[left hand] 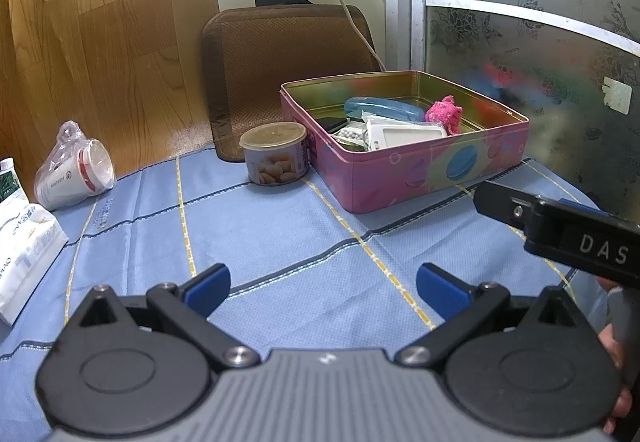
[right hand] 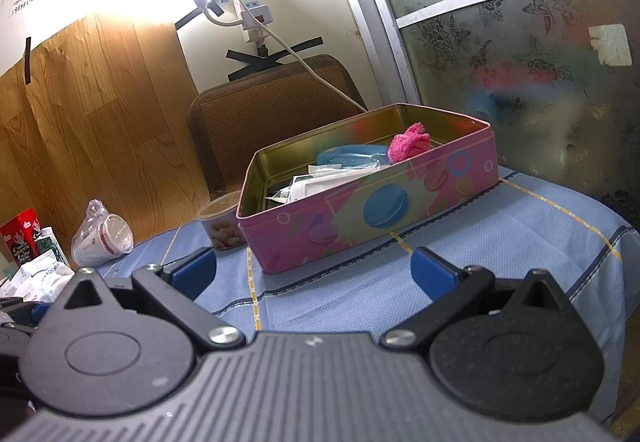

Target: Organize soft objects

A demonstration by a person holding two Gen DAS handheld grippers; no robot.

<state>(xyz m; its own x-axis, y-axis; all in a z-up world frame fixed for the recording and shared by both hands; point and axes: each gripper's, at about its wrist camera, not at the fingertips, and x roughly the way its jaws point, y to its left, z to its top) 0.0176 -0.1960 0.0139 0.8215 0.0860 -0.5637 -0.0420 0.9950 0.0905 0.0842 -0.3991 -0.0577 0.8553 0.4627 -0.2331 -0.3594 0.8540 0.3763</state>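
A pink fuzzy soft item (left hand: 443, 113) (right hand: 409, 146) lies in the far right corner of a pink tin box (left hand: 420, 169) (right hand: 376, 217) on the blue cloth. The box also holds a blue case (left hand: 382, 109) and white packets (left hand: 404, 133). My left gripper (left hand: 323, 285) hovers open over the cloth, well short of the box, with nothing between its blue pads. My right gripper (right hand: 314, 269) is open too, empty, just in front of the box's near wall. Part of the right gripper's black body (left hand: 560, 230) shows at the right edge of the left wrist view.
A small can of nuts (left hand: 275, 153) stands against the box's left corner. A bagged white mug (left hand: 76, 171) and white packets (left hand: 24, 254) lie at the left. A brown woven cushion (left hand: 280, 69) leans on the wall behind. The blue-cloth table (right hand: 560, 234) drops off at the right.
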